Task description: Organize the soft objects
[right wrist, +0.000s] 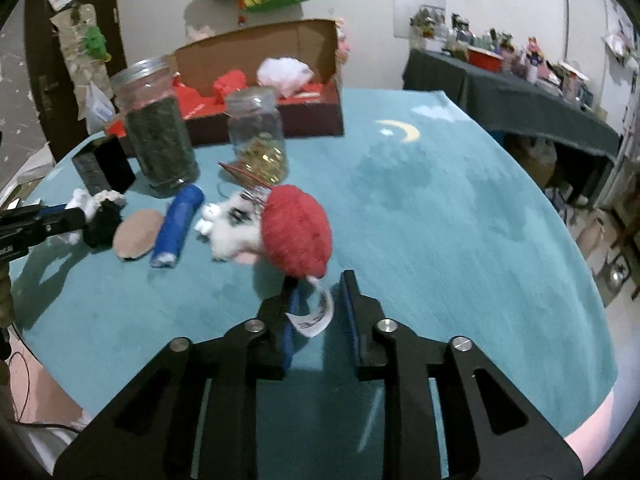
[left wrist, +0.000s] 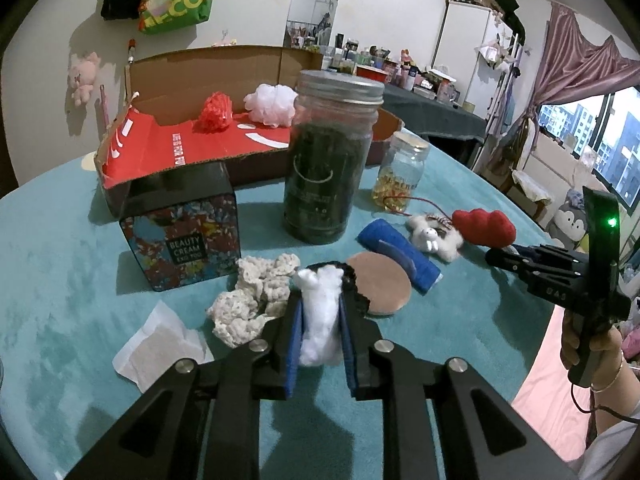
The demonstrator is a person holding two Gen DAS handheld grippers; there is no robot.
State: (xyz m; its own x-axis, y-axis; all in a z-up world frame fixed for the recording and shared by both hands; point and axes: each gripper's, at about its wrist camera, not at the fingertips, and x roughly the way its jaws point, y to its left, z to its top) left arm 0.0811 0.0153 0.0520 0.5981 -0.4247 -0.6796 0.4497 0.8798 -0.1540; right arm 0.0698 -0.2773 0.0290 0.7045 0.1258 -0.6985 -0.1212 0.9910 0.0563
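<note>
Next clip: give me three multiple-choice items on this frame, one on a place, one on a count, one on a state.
1. Where is the white mesh puff?
A. in the cardboard box
B. on the rug
C. in a jar

2. How many lidded glass jars stand on the teal rug?
A. one
B. two
C. four

3. What is between the left gripper fingers?
A. nothing
B. blue roll
C. white cotton wad

Key: 1 A, it lies beside the red puff inside; 2 B, one tall, one small; 3 C, pads flank it.
</note>
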